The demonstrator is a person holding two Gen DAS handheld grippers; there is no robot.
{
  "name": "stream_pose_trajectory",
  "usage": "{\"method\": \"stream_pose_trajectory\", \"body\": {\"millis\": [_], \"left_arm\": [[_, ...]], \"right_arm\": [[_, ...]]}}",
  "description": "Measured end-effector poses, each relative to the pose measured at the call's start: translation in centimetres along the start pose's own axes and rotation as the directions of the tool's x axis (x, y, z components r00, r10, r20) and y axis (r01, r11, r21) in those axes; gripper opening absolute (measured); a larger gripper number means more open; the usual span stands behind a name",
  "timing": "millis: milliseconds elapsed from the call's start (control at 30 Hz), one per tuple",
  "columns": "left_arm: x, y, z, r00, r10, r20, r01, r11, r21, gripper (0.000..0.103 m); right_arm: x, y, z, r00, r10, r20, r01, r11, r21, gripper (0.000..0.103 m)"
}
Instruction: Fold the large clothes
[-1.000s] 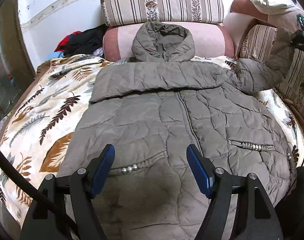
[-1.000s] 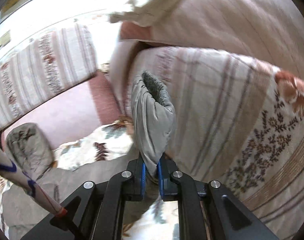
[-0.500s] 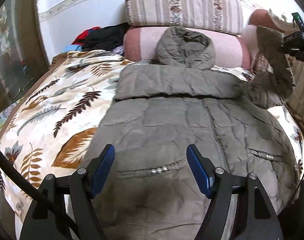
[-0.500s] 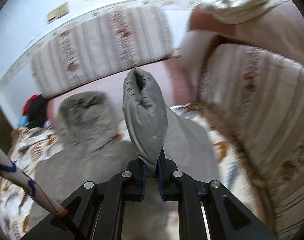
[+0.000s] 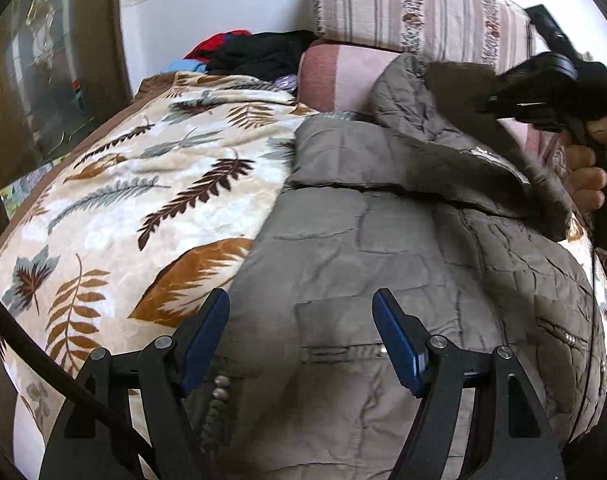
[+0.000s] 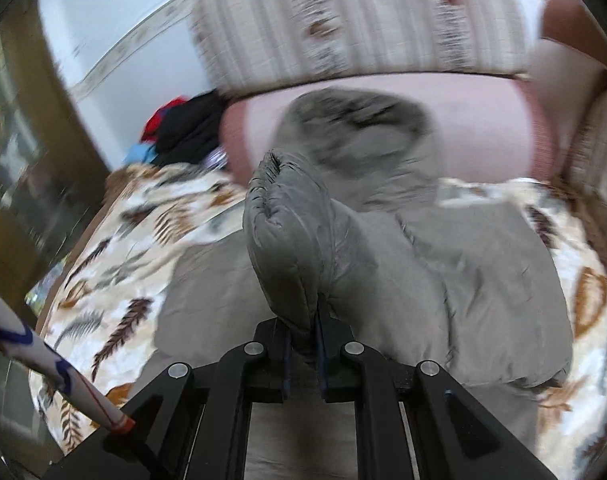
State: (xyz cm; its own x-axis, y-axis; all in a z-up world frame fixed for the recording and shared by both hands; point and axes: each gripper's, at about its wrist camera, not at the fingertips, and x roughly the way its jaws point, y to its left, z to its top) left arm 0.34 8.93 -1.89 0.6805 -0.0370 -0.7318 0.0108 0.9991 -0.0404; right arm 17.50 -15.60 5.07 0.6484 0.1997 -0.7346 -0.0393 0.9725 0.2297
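A grey-green quilted hooded jacket (image 5: 383, 248) lies front up on a leaf-patterned blanket (image 5: 143, 200). One sleeve lies folded across its chest. My left gripper (image 5: 301, 328) is open and empty, hovering over the jacket's lower part near a pocket. My right gripper (image 6: 303, 344) is shut on the cuff of the other sleeve (image 6: 287, 248) and holds it lifted above the jacket body (image 6: 463, 280). The right gripper also shows in the left wrist view (image 5: 551, 88), at the upper right above the hood (image 5: 407, 96).
Striped cushions (image 5: 415, 16) and a pink bolster (image 5: 335, 76) stand behind the jacket. A pile of black, red and blue clothes (image 5: 255, 52) lies at the back left. A dark wooden cabinet (image 5: 43, 80) stands at the left.
My right gripper has carried the sleeve cuff leftwards from the right-hand cushions to above the jacket's chest. The left gripper has shifted left over the jacket's lower part, still open.
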Motion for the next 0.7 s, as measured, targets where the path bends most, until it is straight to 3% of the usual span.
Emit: {"method": "stream_pose_trajectory", "body": {"millis": [300,567,633,700], "left_arm": [[1.3,4.2,0.0,0.999,0.036,-0.016,-0.037,0.996,-0.079,0.073],[1.6,6.3,1.1,0.999,0.039,-0.033,-0.043,0.991,-0.124,0.073],[1.4,6.2,2.3,0.999,0.019,-0.030,-0.023,0.992,-0.123,0.073],[1.4,5.8,3.7,1.000,-0.007,-0.026,0.004,0.993,-0.122,0.073]], "right_arm": [[8.5,8.4,-1.9,0.988,0.055,-0.143,-0.070,0.993,-0.099,0.010],[13.8,9.3,-3.7,0.972,0.024,-0.232,-0.058,0.988,-0.140,0.015],[12.5,8.4,-3.4,0.972,0.063,-0.227,-0.088,0.991,-0.102,0.025],[10.3,7.3,-3.0,0.975,0.096,-0.198,-0.113,0.991,-0.076,0.056]]}}
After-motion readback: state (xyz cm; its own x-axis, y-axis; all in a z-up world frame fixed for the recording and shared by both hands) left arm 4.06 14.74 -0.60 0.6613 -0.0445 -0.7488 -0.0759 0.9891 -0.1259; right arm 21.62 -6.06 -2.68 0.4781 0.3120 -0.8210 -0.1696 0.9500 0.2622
